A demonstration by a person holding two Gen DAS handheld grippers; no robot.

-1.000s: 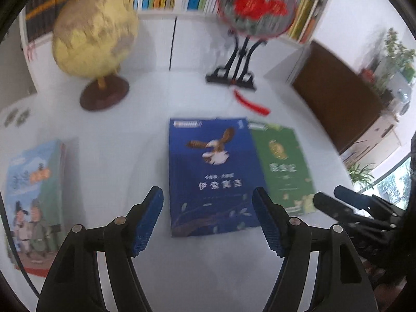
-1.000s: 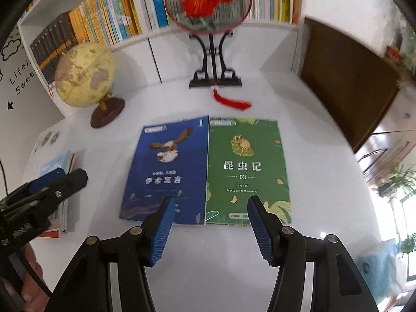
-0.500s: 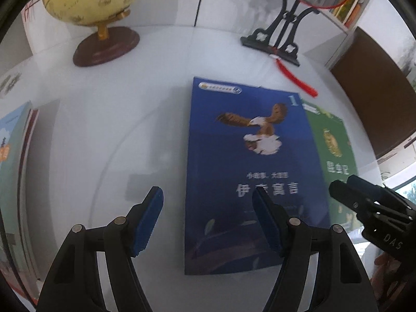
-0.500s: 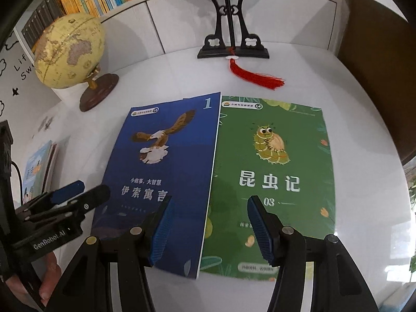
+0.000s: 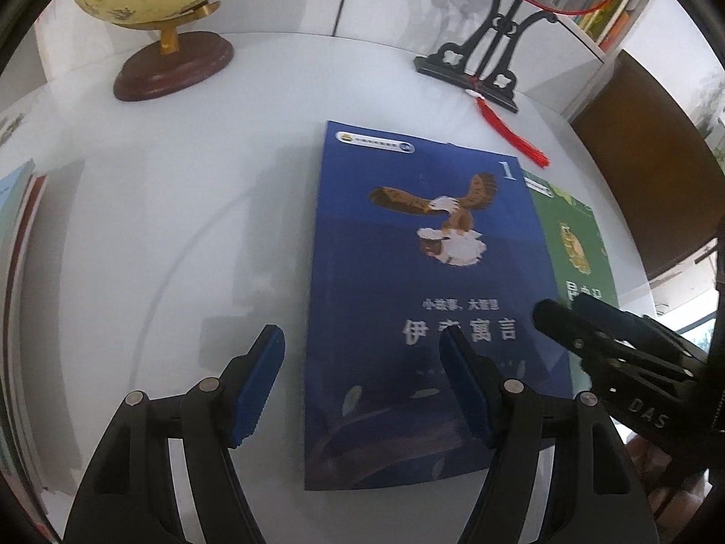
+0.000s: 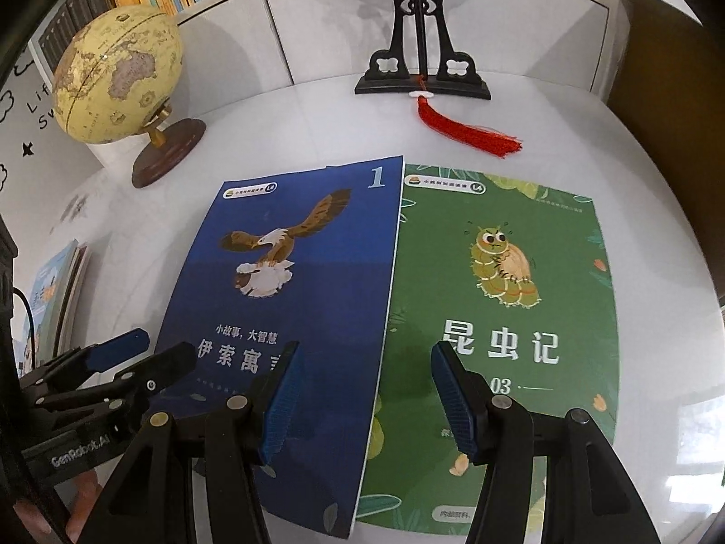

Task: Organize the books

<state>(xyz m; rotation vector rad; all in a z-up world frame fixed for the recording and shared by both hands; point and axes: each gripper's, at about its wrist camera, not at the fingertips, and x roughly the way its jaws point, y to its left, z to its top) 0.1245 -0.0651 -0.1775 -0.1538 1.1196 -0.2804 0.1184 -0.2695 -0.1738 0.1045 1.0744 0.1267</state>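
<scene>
White tabletop (image 6: 566, 136) carries, left to right: globe (image 6: 118, 75), blue book (image 6: 290, 317) overlapping green book (image 6: 507, 317). Left gripper (image 5: 362, 385) straddles the blue book's left edge, released. Right gripper (image 6: 362, 396) hovers over both, released.

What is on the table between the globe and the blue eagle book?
Nothing. In the right wrist view, only bare white table lies between the globe and the blue eagle book. The left wrist view shows that too.
</scene>
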